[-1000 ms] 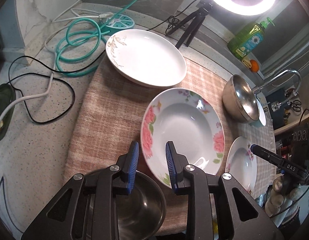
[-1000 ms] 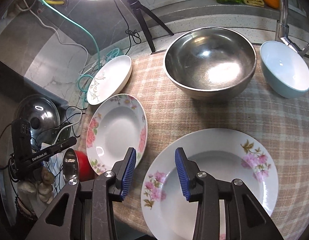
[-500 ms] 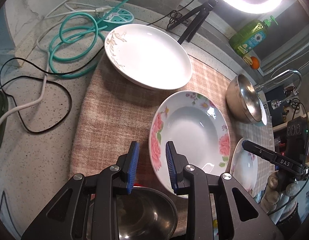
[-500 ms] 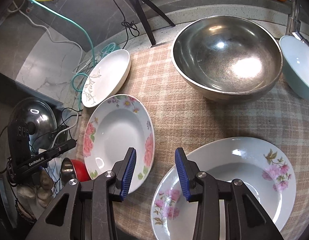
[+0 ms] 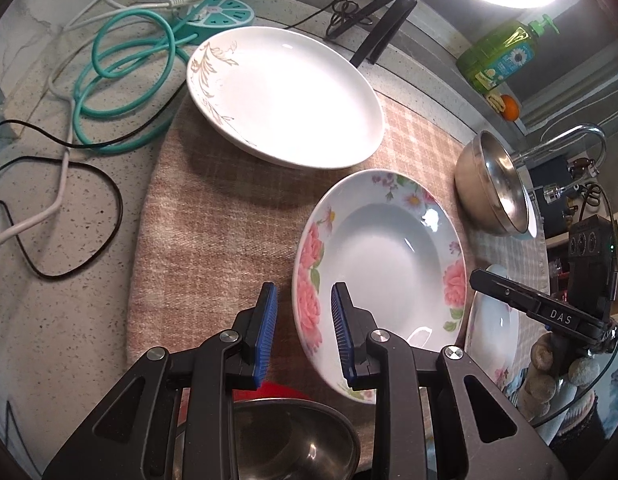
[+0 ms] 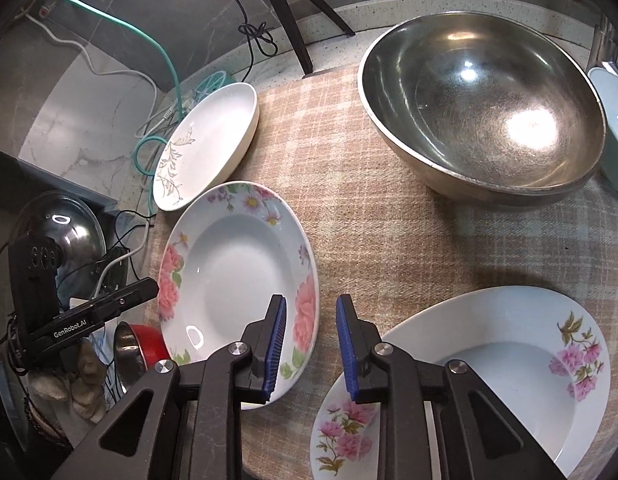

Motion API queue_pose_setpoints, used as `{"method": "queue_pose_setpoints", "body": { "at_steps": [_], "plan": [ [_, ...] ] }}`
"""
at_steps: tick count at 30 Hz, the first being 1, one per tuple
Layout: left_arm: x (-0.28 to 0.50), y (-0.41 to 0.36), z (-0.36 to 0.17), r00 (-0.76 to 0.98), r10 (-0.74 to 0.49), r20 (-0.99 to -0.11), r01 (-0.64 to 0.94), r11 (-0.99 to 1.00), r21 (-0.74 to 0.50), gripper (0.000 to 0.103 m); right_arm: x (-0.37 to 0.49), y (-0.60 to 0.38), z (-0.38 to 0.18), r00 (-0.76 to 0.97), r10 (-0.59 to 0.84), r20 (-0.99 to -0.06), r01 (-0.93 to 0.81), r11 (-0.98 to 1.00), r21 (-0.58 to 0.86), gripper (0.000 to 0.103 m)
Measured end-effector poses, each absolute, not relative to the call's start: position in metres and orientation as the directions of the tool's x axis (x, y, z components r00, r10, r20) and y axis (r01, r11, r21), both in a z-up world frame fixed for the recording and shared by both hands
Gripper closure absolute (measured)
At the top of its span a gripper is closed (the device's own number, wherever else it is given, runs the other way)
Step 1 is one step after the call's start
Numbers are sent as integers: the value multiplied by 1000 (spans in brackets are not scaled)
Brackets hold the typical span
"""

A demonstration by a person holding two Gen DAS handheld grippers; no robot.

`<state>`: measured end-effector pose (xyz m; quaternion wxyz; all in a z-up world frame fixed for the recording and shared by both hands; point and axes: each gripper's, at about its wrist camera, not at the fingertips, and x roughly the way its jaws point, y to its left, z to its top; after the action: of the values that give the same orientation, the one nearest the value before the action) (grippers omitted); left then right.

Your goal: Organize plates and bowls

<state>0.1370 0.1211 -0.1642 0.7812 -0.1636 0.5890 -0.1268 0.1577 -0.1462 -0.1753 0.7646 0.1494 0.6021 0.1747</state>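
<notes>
The rose-patterned plate [image 5: 385, 264] lies on the checked cloth [image 5: 213, 216], between both grippers. The left gripper [image 5: 303, 328] has its blue pads apart around the plate's left rim without touching it. The right gripper [image 6: 311, 346] is closing, jaws still apart, with the same plate's right rim between them, beside a pink-flowered plate [image 6: 505, 364].

A home kitchen: speckled counter [image 5: 69, 320], faucet [image 5: 569, 136], dish soap [image 5: 501, 58], plates.
</notes>
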Motion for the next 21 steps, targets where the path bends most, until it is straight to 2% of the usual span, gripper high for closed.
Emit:
{"method": "queue_pose_setpoints", "body": {
  "at_steps": [9, 13, 21],
  "plan": [
    [139, 118, -168, 260, -384, -886, 18, 919, -394, 78, 161, -144, -184, 191, 453, -871, -77, 891, 447, 89],
    [140, 116, -169, 256, -388, -885, 23, 918, -396, 85, 162, -142, -186, 180, 460, -869, -75, 888, 455, 93],
    [141, 115, -173, 249, -388, -887, 32, 919, -393, 90, 163, -140, -188, 169, 464, -870, -73, 886, 458, 95]
  ]
}}
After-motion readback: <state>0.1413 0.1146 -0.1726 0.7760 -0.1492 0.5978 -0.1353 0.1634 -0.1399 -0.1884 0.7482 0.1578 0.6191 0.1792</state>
